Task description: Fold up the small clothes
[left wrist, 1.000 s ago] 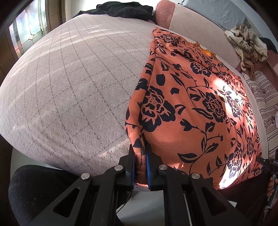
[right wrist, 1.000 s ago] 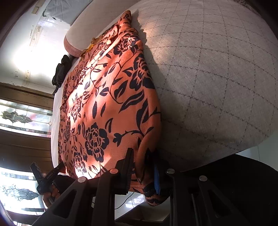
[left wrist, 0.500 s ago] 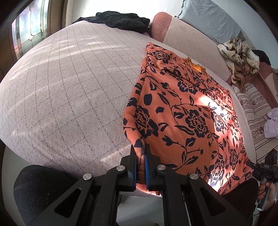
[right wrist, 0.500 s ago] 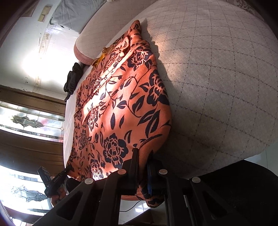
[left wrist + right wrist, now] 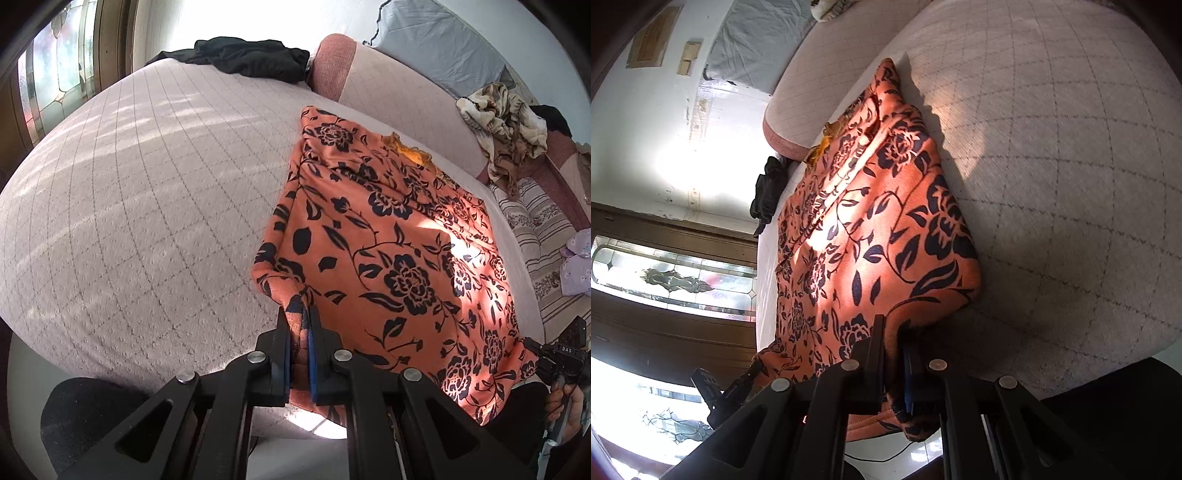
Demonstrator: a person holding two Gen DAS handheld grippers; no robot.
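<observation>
**Both near corners pinched, fold axis runs away toward the bolster**

Quilted grey bed cover (image 5: 147,221) fills the left of the left wrist view; a black garment (image 5: 251,62) lies at its far edge, well apart from the work. Moving right: the orange floral garment (image 5: 399,251) lies mostly flat on the cover, its long axis running from the near bed edge away toward the pink bolster (image 5: 332,70). A crumpled beige cloth (image 5: 506,118) sits further right, not involved.

Left gripper (image 5: 301,354): jaws clamped tight on the garment's near left corner, fabric bunched between the blue pads, corner raised off the cover. The right gripper shows at the far right edge of this view, at the opposite near corner.

Right gripper (image 5: 895,373): jaws have just been closing and now squeeze the garment (image 5: 871,229) at the near right corner; hem hangs below the pads. Contact is partly in shadow, so the depth of the bite is probably shallow but I can't confirm.

Key relation: each hand is on its own near corner, so neither is nearer. The whole garment lies ahead of both claws. My read is the next move is a lift and carry forward along the long axis, both hands level, to lay the near hem over the far end. Uneven travel would skew the fold.
</observation>
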